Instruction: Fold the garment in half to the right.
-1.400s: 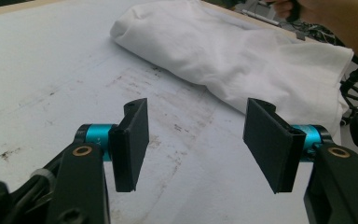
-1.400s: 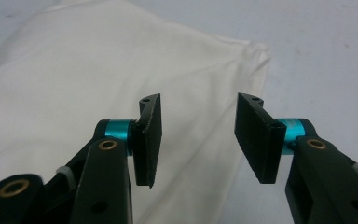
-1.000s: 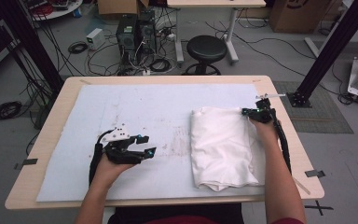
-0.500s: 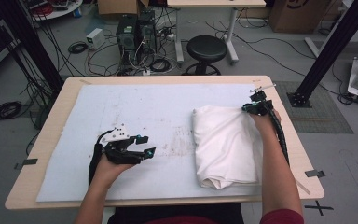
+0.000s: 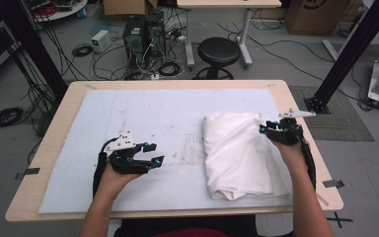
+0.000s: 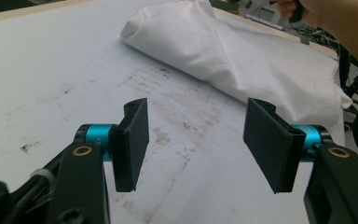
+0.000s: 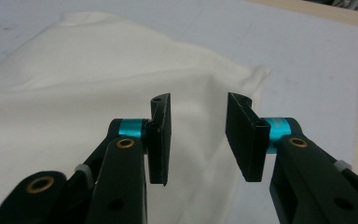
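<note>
Right gripper [image 7: 198, 135]: jaws have just been opening, now part-open and empty, folded white cloth [image 5: 242, 153] just beneath and beyond its fingertips. Left gripper [image 6: 196, 140]: jaws wide apart, holding nothing, cloth lying well ahead of them on the white mat [image 5: 153, 118].

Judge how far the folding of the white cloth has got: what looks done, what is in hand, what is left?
Done: the white cloth lies folded into a long stack on the mat. In hand: nothing; the right gripper, jaws just opening, is beside its far right edge, and the left gripper rests open, apart. Left: probably another fold, since it remains long.
</note>
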A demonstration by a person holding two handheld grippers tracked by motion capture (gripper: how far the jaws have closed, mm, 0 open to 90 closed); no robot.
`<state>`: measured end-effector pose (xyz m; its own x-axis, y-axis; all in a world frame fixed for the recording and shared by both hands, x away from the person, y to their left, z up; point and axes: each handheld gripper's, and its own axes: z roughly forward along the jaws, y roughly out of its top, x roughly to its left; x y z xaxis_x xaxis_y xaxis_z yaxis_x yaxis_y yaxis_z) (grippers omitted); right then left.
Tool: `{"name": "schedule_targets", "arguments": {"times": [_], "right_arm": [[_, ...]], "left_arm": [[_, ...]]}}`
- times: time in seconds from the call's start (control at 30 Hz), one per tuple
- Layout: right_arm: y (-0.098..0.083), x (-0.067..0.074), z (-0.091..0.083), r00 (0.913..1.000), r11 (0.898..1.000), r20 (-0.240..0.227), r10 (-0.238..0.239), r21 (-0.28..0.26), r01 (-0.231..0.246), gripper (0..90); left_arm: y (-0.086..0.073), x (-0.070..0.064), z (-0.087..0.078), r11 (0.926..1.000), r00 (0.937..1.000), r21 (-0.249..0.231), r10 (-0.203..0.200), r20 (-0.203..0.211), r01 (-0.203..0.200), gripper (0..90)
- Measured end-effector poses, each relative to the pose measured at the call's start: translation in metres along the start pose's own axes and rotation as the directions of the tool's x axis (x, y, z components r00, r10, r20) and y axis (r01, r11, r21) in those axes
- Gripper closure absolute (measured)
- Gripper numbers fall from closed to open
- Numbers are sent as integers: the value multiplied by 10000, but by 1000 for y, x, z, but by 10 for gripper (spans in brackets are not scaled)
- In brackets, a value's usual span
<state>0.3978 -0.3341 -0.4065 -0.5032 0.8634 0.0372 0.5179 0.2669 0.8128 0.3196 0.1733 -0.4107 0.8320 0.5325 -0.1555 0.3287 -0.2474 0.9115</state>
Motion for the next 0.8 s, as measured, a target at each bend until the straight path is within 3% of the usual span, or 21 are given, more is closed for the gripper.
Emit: {"name": "schedule_targets", "arguments": {"times": [0.23,0.37,0.43,0.5,0.63,0.67,0.8], "right_arm": [[-38,26,-29,9968,9998,-798,-39,-218,21,586],[-60,39,-44,9927,9999,-1209,9,153,10,588],[-73,44,-46,9871,9983,-1599,105,578,-12,683],[-88,51,-46,9836,9966,-1772,-324,693,453,845],[-86,47,-55,9856,9967,-1628,-460,587,563,883],[-80,41,-68,9912,9977,-1210,-533,350,579,886],[-78,33,-78,9937,9970,-941,-612,413,654,885]], "left_arm": [[0,-1,2,10000,10000,62,30,17,-30,405],[0,-1,2,10000,10000,45,36,-9,-36,405],[0,-1,3,10000,10000,58,23,-3,-23,405],[0,-2,3,10000,10000,79,37,27,-37,405],[1,-4,4,10000,9999,49,81,67,-81,405],[1,-4,3,9999,9999,50,89,67,-89,405],[1,-3,3,10000,10000,73,62,34,-62,405]]}}
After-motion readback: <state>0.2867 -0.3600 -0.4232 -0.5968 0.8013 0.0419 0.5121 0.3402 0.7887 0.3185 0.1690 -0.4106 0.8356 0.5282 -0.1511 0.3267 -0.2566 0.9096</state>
